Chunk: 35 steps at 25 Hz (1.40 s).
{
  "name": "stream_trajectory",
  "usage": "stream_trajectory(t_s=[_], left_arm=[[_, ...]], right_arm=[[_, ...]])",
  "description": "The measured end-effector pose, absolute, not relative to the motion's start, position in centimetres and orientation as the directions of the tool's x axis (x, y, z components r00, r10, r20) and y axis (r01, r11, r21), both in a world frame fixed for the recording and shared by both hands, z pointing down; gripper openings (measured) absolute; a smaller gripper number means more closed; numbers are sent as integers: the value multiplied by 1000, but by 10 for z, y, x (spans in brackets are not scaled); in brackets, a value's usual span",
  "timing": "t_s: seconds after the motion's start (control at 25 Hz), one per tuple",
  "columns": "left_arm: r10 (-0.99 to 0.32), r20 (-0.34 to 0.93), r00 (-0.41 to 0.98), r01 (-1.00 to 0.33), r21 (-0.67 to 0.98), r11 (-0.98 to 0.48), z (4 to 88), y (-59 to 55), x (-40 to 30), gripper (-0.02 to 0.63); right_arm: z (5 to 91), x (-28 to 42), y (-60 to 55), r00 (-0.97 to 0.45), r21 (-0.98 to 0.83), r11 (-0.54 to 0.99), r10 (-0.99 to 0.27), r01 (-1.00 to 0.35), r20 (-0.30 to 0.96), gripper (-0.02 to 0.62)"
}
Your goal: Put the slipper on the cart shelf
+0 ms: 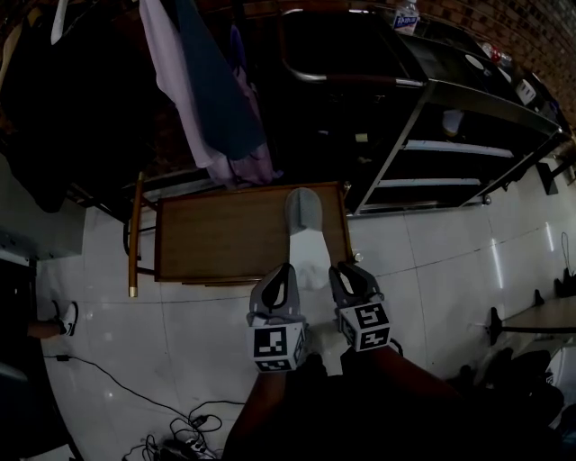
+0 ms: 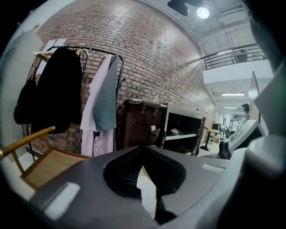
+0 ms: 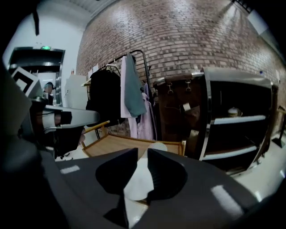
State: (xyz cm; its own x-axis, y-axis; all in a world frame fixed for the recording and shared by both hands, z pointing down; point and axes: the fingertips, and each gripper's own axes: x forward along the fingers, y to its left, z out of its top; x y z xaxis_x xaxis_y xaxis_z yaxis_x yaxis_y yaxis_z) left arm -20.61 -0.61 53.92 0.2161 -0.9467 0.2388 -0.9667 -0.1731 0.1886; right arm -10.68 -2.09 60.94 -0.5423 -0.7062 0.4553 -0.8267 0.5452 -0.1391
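A white and grey slipper (image 1: 304, 230) lies on the right part of a low wooden chair seat (image 1: 225, 234), with its near end hanging over the front edge. The black cart (image 1: 468, 99) with metal shelves (image 1: 459, 149) stands behind it to the right. My left gripper (image 1: 284, 270) hovers at the seat's front edge just left of the slipper, its tips together and nothing between them. My right gripper (image 1: 346, 268) is just right of the slipper, its jaws a narrow gap apart and holding nothing. The right gripper view shows the slipper (image 3: 138, 176) through that gap.
A rack of hanging clothes (image 1: 216, 90) stands behind the chair. A bottle (image 1: 406, 16) sits on the cart top. Cables (image 1: 171, 432) lie on the tiled floor at the lower left. A person's shoe (image 1: 67, 317) shows at the left. A table edge (image 1: 540, 315) is at the right.
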Motion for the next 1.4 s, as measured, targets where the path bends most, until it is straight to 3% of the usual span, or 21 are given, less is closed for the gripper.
stream_trajectory(t_s=[0.08,0.24,0.4,0.64,1.08,1.4], left_arm=[[-946,247,211,-967,195,-165,544,-1,-208,15],[-942,270,198,-968,203,-146,555,10,-212,15],[-945,271,183,-972,191,-134,558,17,-217,15],[-951,274,145,-983,145,-109,552,28,-228,15],[-955,285,83,-989,145,-43,552,35,-249,15],[-954,293,62,-988,150,-19,556,34,-254,15]], right_arm=[[631,-103,-17,-551,-234,507,-672,-829,495,134],[675,-93,-5,-566,-468,332,-600,-819,565,189],[718,-91,7,-616,-681,94,-531,-726,583,241],[762,-103,10,-683,-817,-132,-482,-562,548,254],[782,-134,-20,-701,-836,-201,-466,-510,540,255],[791,-128,-17,-690,-820,-237,-449,-521,568,146]])
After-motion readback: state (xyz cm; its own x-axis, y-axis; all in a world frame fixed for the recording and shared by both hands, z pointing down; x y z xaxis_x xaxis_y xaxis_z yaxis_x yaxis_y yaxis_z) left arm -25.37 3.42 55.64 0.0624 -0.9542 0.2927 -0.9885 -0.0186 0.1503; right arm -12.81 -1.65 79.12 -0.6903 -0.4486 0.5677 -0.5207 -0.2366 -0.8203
